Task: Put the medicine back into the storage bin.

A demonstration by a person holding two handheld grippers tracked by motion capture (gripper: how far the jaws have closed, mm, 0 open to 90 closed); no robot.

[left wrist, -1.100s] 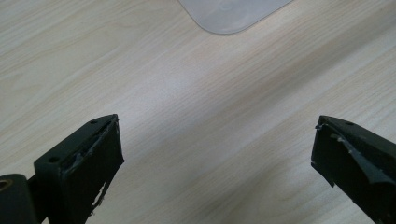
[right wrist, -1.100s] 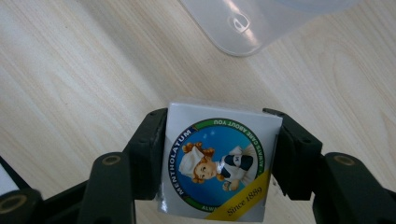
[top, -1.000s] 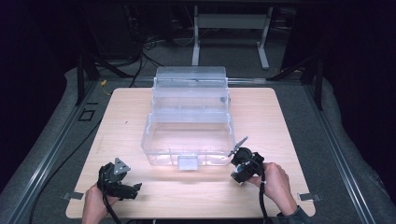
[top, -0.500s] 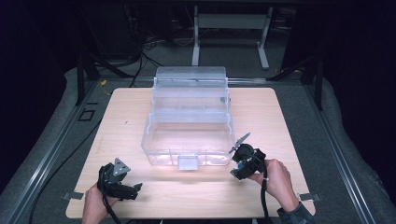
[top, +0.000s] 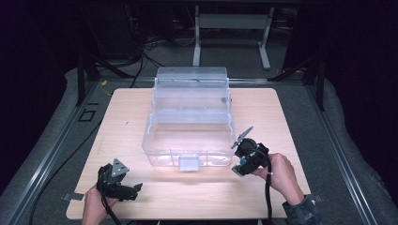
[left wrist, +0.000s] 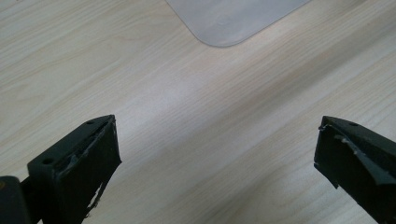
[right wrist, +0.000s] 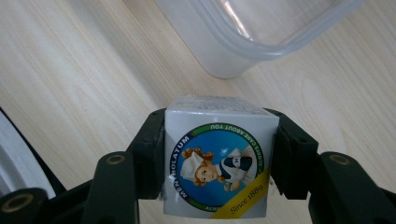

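Observation:
A clear plastic storage box (top: 187, 136) with its lid tipped back stands in the middle of the wooden table (top: 141, 108). My right gripper (top: 240, 165) hovers by the box's front right corner, shut on a small white carton (right wrist: 217, 161) printed with a blue round label showing a cartoon nurse. The carton's sides sit pressed between both pads (right wrist: 150, 154), and the box's rounded corner (right wrist: 243, 42) lies just beyond it. My left gripper (top: 131, 190) rests near the table's front left edge, its jaws wide apart over bare wood (left wrist: 210, 130).
The box has a front latch tab (top: 189, 163) facing the person. Dark padded floor and metal rails surround the table, with a stand's legs (top: 230, 28) behind it. A corner of clear plastic (left wrist: 229, 23) shows ahead of the left gripper.
The right gripper has risen a little with the carton and come closer to the box's front right corner. The left gripper has stayed put.

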